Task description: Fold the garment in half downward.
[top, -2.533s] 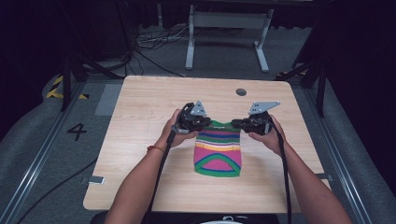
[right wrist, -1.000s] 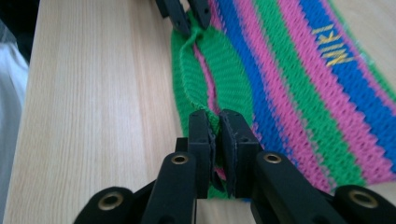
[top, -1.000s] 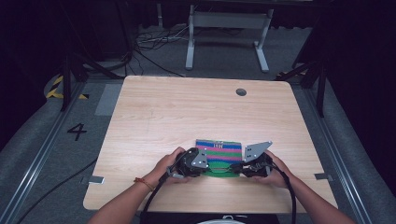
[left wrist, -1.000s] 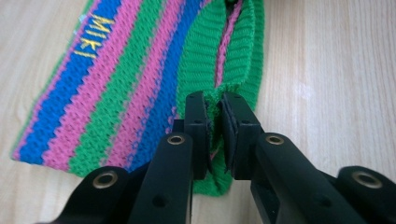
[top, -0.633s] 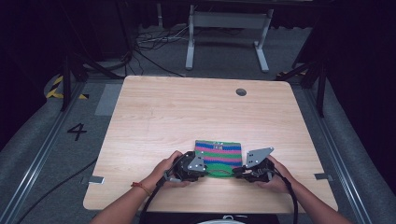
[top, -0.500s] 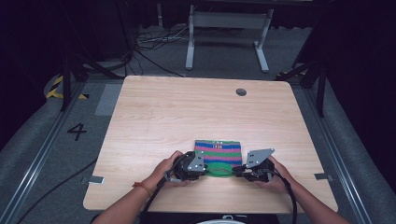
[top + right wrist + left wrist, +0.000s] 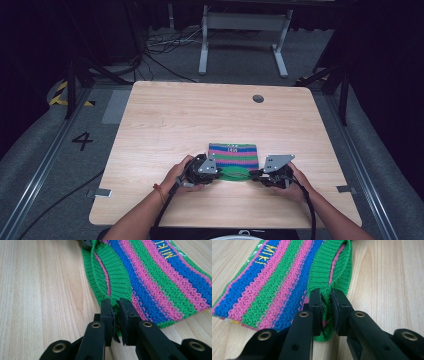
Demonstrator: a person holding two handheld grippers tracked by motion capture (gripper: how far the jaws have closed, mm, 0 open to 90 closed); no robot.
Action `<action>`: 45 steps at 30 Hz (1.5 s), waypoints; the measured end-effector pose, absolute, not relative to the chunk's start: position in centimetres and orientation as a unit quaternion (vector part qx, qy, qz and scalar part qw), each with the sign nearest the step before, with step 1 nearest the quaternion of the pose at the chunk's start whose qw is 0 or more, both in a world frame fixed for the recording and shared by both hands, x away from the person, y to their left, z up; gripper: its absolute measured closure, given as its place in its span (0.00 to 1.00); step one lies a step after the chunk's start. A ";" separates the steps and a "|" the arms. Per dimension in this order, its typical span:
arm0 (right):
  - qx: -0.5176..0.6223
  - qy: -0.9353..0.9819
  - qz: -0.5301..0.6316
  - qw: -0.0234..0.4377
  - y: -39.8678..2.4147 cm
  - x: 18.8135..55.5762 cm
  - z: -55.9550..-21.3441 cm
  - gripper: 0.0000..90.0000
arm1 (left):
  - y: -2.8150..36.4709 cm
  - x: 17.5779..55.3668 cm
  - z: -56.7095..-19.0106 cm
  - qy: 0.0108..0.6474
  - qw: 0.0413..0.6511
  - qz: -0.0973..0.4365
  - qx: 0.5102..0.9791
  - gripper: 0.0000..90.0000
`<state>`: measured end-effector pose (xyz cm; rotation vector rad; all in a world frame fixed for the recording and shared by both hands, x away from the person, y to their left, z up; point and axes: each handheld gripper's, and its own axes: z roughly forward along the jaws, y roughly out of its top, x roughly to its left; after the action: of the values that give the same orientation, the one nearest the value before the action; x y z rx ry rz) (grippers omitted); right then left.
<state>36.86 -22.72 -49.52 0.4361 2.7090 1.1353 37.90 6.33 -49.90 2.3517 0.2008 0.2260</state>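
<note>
Both the left hand-held gripper (image 7: 325,301) and the right hand-held gripper (image 7: 115,312) pinch the knit's (image 7: 233,156) green hem near the tabletop's (image 7: 190,120) front edge; close views reveal yellow lettering (image 7: 263,253).

Yellow stitched letters reading "MIKI" on a blue stripe of the striped knit garment (image 7: 274,282), black number "4" (image 7: 82,140) on the grey floor, left of the wooden table (image 7: 165,115)

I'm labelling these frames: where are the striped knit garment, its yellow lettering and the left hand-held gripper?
Striped knit garment (image 7: 234,152), high view, on its striped body.
Yellow lettering (image 7: 264,254), left gripper view, on the letters over the blue stripe.
Left hand-held gripper (image 7: 326,303), left gripper view, midway between its fingertips, at the green ribbed edge.
</note>
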 end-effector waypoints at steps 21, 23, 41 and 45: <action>0.146 0.906 0.384 0.104 -23.4 34.8 -47.7 0.73 | 7.1 35.9 -46.7 0.099 0.357 0.120 0.921 0.63; 0.152 0.904 0.385 0.109 -23.5 34.7 -47.5 0.72 | 7.6 35.8 -46.4 0.107 0.357 0.126 0.919 0.60; 0.195 0.901 0.362 0.137 -27.5 33.9 -45.7 0.60 | 13.4 34.9 -45.7 0.161 0.323 0.140 0.922 0.42; 0.202 0.901 0.351 0.153 -29.0 33.7 -45.5 0.56 | 14.5 34.5 -45.5 0.163 0.313 0.145 0.925 0.40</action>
<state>33.66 -28.98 -45.48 0.5802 2.5853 1.0063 34.48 14.46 -45.49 2.4386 0.4292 0.3824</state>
